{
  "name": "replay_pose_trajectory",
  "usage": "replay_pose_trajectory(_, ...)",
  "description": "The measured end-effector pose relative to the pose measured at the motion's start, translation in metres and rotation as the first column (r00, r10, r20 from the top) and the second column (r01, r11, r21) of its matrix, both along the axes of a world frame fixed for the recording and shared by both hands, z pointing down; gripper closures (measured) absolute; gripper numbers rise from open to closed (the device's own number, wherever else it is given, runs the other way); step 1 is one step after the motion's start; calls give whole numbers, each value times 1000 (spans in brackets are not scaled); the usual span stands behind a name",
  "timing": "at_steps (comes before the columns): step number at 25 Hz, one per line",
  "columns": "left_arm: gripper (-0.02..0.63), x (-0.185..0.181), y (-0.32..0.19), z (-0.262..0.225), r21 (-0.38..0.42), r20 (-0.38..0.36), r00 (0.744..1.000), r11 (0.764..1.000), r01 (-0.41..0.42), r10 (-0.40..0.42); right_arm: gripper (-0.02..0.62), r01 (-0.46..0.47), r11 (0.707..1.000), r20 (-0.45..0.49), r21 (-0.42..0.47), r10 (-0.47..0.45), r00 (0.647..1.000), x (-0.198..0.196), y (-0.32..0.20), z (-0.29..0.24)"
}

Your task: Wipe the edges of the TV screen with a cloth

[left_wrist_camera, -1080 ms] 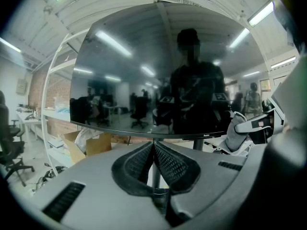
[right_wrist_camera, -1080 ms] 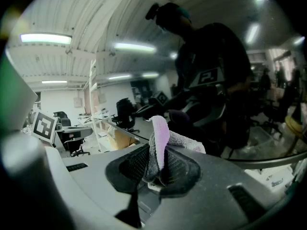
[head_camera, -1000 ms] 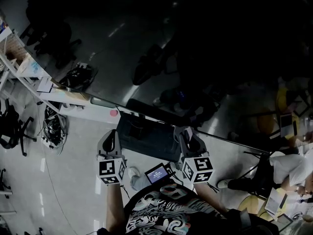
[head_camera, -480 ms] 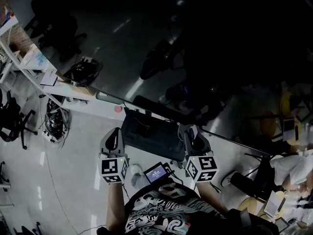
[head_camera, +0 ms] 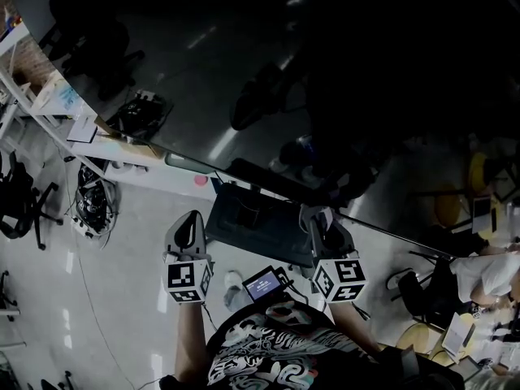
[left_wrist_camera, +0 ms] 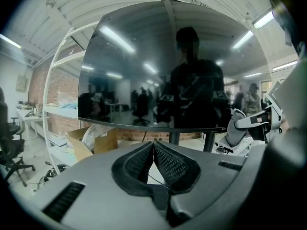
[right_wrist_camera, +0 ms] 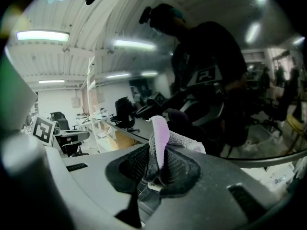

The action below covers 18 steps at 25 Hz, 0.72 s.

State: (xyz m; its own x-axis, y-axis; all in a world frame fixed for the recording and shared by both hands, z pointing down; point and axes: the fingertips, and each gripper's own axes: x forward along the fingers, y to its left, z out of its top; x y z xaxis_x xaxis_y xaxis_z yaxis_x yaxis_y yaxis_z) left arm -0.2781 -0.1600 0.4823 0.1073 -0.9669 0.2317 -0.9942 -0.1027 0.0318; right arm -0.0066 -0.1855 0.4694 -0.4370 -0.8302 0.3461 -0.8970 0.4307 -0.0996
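Two claws are up in front of the TV screen (head_camera: 325, 96), one in each of the person's hands. The left claw (head_camera: 192, 218) is closed: in the left gripper view its ribbed pads (left_wrist_camera: 168, 164) meet at the tips with nothing between them. It points at the lower part of the screen (left_wrist_camera: 168, 66), and I see it held apart from the glass, out to the left of the stand post (left_wrist_camera: 173, 138).

The right claw (head_camera: 314, 214) is clamped on the cloth (right_wrist_camera: 162, 137), a pale, fuzzy fold with a pinkish edge that sticks up from between the pads. In the head view the claw's tip sits right at the screen's lower edge, above the dark stand base (head_camera: 252, 222). From the right gripper view the cloth stands just in front of that lower edge, but I cannot tell whether it touches the frame.

The dark glass (right_wrist_camera: 230, 80) mirrors the person holding the rig and the ceiling lights. A cardboard box (left_wrist_camera: 88, 143) lies on the floor under the screen's left corner, beside a white shelf rack (left_wrist_camera: 50, 114).
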Motion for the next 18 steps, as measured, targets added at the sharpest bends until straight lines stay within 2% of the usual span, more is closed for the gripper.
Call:
replay_pose_trajectory(10, 588, -55, -10, -5, -10, 1, 1000, 1000, -2, 2, 511, -29, 999, -10, -26, 29, 1000, -43, -13, 3)
replay_pose_trajectory(18, 588, -73, -11, -14, -14, -1, 1000, 1000, -22, 22, 511, -74, 997, 4, -35, 75, 997, -51, -12, -4)
